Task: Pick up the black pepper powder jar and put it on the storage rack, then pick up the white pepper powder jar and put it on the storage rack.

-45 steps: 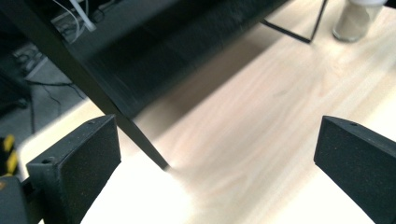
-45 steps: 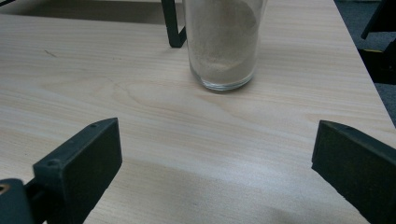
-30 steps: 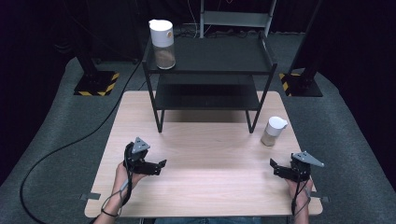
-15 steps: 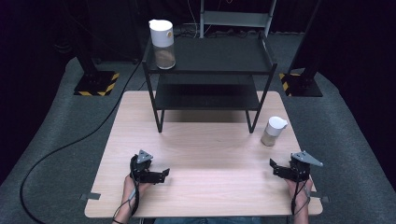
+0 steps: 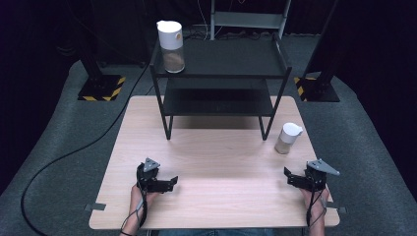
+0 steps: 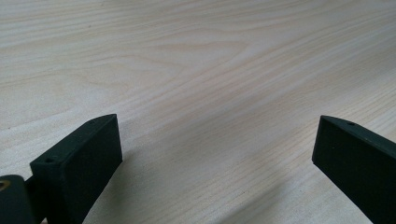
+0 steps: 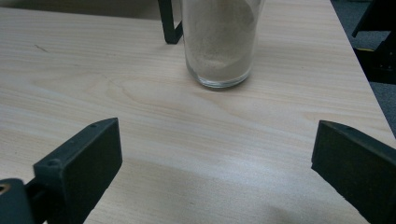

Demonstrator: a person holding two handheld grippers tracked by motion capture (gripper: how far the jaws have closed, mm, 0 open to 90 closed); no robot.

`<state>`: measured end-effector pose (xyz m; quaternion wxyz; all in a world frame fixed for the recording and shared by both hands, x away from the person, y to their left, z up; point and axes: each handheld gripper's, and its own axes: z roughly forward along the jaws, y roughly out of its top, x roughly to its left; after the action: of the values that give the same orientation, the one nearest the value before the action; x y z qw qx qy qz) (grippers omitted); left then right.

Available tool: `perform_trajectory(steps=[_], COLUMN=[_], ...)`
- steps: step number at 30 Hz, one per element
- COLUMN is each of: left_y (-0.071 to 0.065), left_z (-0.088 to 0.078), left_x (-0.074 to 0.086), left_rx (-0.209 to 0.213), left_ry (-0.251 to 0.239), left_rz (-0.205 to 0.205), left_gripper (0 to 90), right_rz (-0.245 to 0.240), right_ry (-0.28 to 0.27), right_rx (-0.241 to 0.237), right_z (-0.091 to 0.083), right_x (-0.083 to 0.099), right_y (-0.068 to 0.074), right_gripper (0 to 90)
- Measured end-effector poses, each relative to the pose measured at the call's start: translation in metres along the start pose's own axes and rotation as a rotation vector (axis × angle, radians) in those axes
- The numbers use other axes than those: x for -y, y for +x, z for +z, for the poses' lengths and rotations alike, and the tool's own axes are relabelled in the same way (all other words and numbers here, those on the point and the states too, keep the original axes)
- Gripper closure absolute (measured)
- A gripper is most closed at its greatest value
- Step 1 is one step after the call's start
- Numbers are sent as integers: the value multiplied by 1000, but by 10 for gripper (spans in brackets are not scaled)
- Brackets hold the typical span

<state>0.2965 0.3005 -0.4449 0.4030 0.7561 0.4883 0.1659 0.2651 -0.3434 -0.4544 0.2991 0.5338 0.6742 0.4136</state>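
A: Resting low on the table (image 5: 216, 162), the left gripper (image 5: 169, 182) and right gripper (image 5: 290, 177) both gape wide, holding nothing.

B: The jar (image 5: 287, 138)?

A: Upright, near the right gripper.

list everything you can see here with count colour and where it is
jar on the table: 1, clear glass with white lid, sandy fill, right side of the table by the rack's front right leg
jar on the rack: 1, clear with white lid, brown fill, top shelf, left end
rack: 1, black, two shelves, far half of the table
table: 1, light wood
cable: 1, black, on the grey floor at left
left gripper: 1, black, near left, jaws open over bare wood
right gripper: 1, black, near right, jaws open toward the jar on the table
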Motion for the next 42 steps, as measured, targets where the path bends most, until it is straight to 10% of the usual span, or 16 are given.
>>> perform_trajectory(steps=[21,31,42], left_y=[-27,-29,-27], left_z=[10,10,10], left_x=[-14,-14,-14], left_rx=[-97,-105,-99], left_ry=[88,86,88], left_rz=[101,106,97], left_gripper=[2,3,3], right_rz=[-26,-158,-42], right_ry=[19,76,68], right_rx=[20,156,81], right_z=[2,21,73], right_x=[-3,-26,-85], right_y=[6,47,22], right_gripper=[10,0,0])
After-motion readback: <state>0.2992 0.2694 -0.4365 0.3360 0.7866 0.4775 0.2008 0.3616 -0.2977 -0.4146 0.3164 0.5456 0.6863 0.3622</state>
